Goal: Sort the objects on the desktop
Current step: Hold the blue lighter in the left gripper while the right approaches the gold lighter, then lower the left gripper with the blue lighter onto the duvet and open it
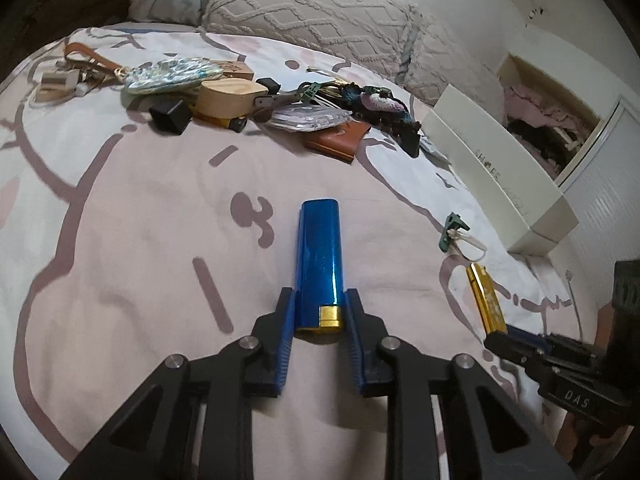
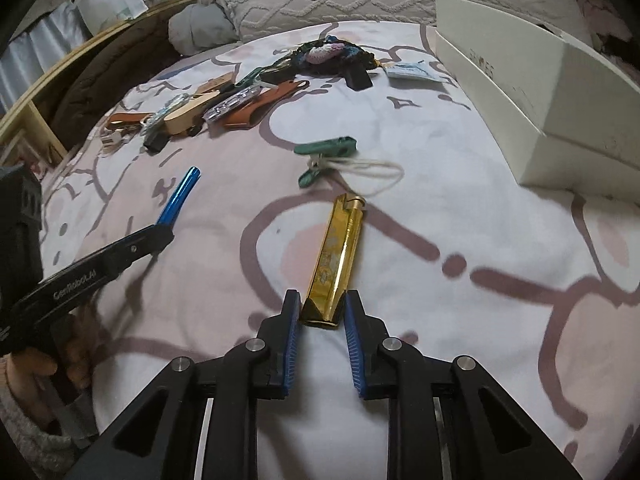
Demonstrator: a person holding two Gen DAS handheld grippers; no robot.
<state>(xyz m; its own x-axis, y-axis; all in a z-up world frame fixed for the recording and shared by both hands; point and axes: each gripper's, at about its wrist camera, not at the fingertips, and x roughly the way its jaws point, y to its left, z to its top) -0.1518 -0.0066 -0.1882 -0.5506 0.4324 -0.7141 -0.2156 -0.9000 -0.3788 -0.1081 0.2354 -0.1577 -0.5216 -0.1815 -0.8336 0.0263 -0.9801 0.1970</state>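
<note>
My left gripper (image 1: 320, 300) is shut on a blue lighter (image 1: 319, 256) with a gold end, gripping that near end between the blue pads. The blue lighter also shows in the right wrist view (image 2: 178, 198), held just above the pink and white bedsheet (image 1: 132, 240). My right gripper (image 2: 322, 304) is shut on a gold lighter (image 2: 336, 260) at its near end; the lighter points away along the sheet. The gold lighter also shows in the left wrist view (image 1: 486, 298). A green clip with a white string loop (image 2: 326, 152) lies just beyond the gold lighter.
A pile of small items lies at the far side of the bed: a wooden box (image 1: 228, 98), a black cube (image 1: 170, 116), a brown leather pouch (image 1: 336, 140), a knitted toy (image 1: 380, 104). A white shoebox (image 2: 540, 92) stands on the right. Pillows (image 1: 304, 8) lie behind.
</note>
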